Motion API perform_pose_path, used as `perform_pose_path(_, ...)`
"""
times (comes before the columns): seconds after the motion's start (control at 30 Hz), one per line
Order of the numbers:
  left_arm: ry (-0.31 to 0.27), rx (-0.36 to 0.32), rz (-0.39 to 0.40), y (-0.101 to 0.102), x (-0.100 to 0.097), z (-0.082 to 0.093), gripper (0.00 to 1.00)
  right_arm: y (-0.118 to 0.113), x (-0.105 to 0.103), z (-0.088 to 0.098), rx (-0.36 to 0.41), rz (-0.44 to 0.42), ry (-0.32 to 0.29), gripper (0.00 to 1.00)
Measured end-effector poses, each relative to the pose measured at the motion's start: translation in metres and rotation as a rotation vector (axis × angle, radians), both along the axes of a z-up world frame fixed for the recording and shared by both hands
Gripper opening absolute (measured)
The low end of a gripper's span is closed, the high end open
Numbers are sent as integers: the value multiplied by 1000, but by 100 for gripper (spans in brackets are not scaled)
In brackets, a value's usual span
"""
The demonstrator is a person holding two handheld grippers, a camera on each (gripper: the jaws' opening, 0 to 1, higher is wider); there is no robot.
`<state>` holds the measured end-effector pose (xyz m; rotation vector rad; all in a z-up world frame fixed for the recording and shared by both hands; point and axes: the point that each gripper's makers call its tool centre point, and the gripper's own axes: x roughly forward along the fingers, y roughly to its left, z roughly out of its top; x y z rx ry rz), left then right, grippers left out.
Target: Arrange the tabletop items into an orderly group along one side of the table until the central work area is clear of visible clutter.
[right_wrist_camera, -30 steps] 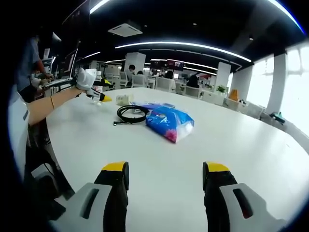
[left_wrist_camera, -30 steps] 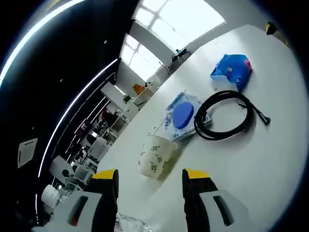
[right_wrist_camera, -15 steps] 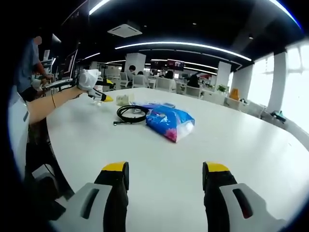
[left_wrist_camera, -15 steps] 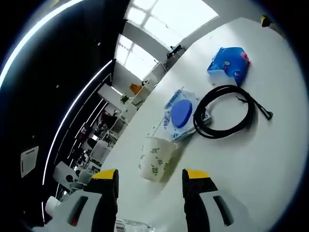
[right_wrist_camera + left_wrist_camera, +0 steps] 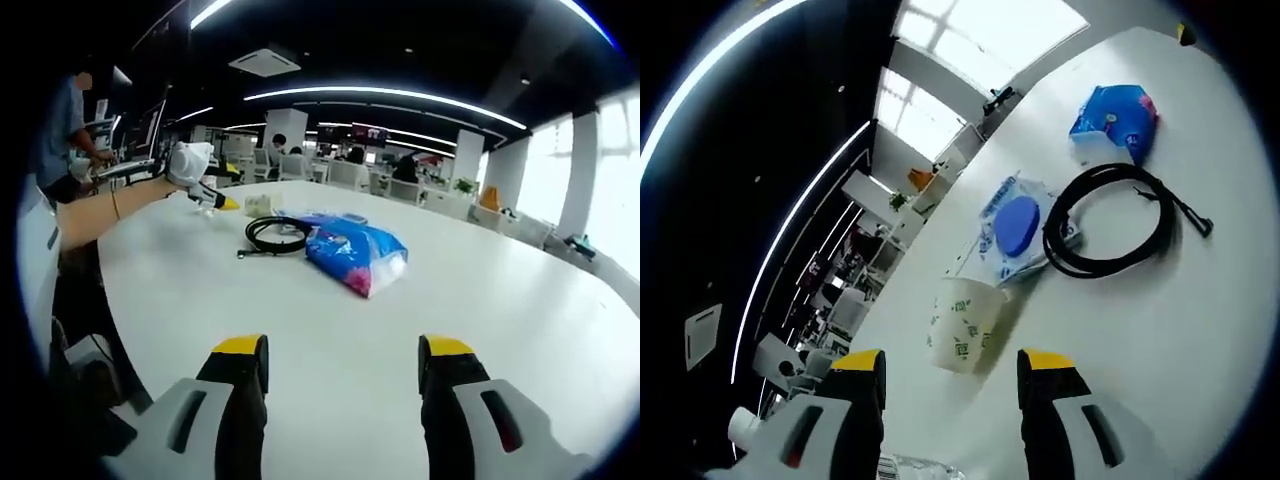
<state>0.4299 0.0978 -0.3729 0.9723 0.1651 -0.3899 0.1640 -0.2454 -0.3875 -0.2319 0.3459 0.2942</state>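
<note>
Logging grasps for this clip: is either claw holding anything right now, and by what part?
Nothing is held. The left claw is open short of the cup; the right claw is open over bare table.

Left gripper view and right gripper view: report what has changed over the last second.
Nothing was gripped or released. The left gripper only tilted a little, shifting its whole view; its jaws stay open short of the paper cup. The right gripper hangs open as before. The black cable, blue tissue pack and blue-lidded wipes pack lie where they were on the white table.
</note>
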Motion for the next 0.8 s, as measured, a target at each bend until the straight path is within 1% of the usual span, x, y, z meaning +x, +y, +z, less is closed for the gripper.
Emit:
perform_pose_path(0.1, -2, 3, 2, 0, 1, 1, 52, 1, 2, 3, 10, 4, -17, 59)
perform_pose_path(0.27, -4, -2, 1, 0, 1, 2, 52, -1, 2, 7, 6, -1, -28, 59)
perform_pose_path(0.43, 8, 9, 12, 3, 3, 0, 52, 0, 1, 10, 1, 8, -33, 59)
perform_pose_path(0.5, 15, -9, 7, 3, 3, -1, 52, 1, 1, 9, -3, 13, -31, 59)
perform_pose_path(0.57, 49, -35, 5, 1, 3, -6, 52, 2, 2, 8, -10, 16, -24, 59)
perform_pose_path(0.63, 47, -47, 2, 0, 4, -6, 52, 3, 3, 8, -12, 21, -23, 59)
perform_pose_path(0.8, 32, -19, 17, 3, 4, -8, 52, 7, 3, 11, 7, 38, -29, 59)
